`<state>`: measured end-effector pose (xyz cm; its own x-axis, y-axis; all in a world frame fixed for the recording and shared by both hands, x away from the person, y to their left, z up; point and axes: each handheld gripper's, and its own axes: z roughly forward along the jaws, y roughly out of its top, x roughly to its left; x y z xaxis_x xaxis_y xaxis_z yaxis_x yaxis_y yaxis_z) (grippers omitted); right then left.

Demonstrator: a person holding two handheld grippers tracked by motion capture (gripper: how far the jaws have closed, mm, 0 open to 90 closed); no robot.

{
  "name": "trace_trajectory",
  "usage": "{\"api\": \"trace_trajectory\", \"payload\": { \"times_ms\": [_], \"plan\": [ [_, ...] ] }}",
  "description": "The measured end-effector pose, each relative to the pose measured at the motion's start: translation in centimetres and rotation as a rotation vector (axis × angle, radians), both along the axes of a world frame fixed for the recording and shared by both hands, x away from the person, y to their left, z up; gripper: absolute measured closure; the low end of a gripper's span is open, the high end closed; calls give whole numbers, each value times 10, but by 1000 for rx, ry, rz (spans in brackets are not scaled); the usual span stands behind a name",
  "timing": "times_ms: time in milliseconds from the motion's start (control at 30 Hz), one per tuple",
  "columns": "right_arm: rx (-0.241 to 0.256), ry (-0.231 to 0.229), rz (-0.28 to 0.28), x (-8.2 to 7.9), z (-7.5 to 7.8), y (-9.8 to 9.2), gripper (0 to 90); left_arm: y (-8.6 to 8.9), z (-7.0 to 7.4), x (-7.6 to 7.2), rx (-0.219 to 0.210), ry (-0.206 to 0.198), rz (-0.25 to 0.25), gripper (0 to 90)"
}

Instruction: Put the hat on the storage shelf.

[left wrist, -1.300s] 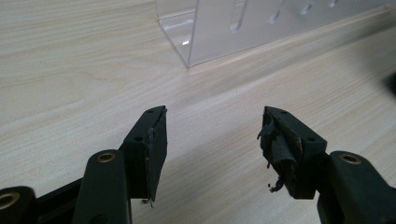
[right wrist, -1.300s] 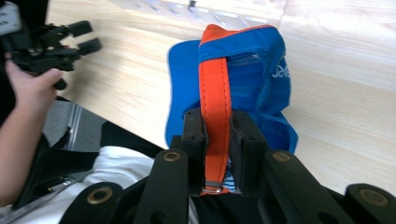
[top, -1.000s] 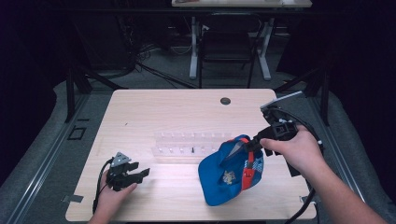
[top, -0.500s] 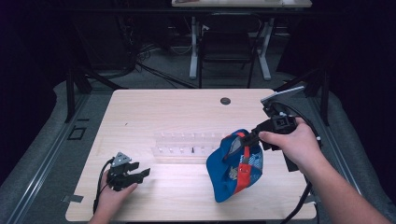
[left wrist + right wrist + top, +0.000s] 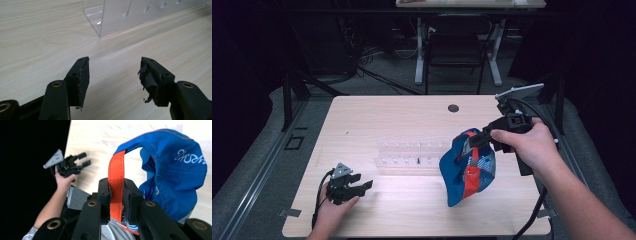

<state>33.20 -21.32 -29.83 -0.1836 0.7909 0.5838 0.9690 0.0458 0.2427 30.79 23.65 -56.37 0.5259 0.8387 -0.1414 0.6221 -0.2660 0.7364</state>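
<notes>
Cap: blue cap point(image 5: 467, 170) hung in the air over the right half of the bench, lifted clear or nearly clear of the wood, its crown drooping below the grip.
Strap: orange strap point(image 5: 115, 187) ran upright between the right jaws; the blue cloth bulged to one side of it in the right gripper view.
Right claw: the right claw point(image 5: 475, 141) was clamped on the strap, held by a hand point(image 5: 527, 145) from the bench's right edge.
Left claw: the left claw point(image 5: 113, 75) stood wide with nothing between its jaws, resting low on the wood near the front left corner; frayed tape showed on one pad.
Step in hand: judged to be carrying the cap by its strap.
Doing it well: the grip looked narrow, on a thin strap only, so the squeeze should hold firm and the lift go slowly; the loose crown could swing and brush the rack, so a path kept clear of it seemed wise.
Rack: clear plastic rack point(image 5: 412, 156) lay mid-bench, just left of the cap, with a row of slots.
Bench: pale wood bench point(image 5: 377, 120), bare apart from a dark round hole point(image 5: 453, 108) near its far edge.
Room: dim, grey floor, cables and desk legs point(image 5: 419, 55) beyond the bench.
</notes>
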Motion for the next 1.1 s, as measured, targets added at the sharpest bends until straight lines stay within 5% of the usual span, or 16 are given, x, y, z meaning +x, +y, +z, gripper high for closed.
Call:
{"api": "trace_trajectory", "payload": {
  "times_ms": [567, 1100],
  "plan": [
    [85, -31, -37, 13, 35, 7, 778, 0, 0, 0, -4, 1, 1, 415],
    [168, -70, -55, 38, 40, 30, 779, -1, -1, 0, -10, -4, -5, 415]
  ]
}}
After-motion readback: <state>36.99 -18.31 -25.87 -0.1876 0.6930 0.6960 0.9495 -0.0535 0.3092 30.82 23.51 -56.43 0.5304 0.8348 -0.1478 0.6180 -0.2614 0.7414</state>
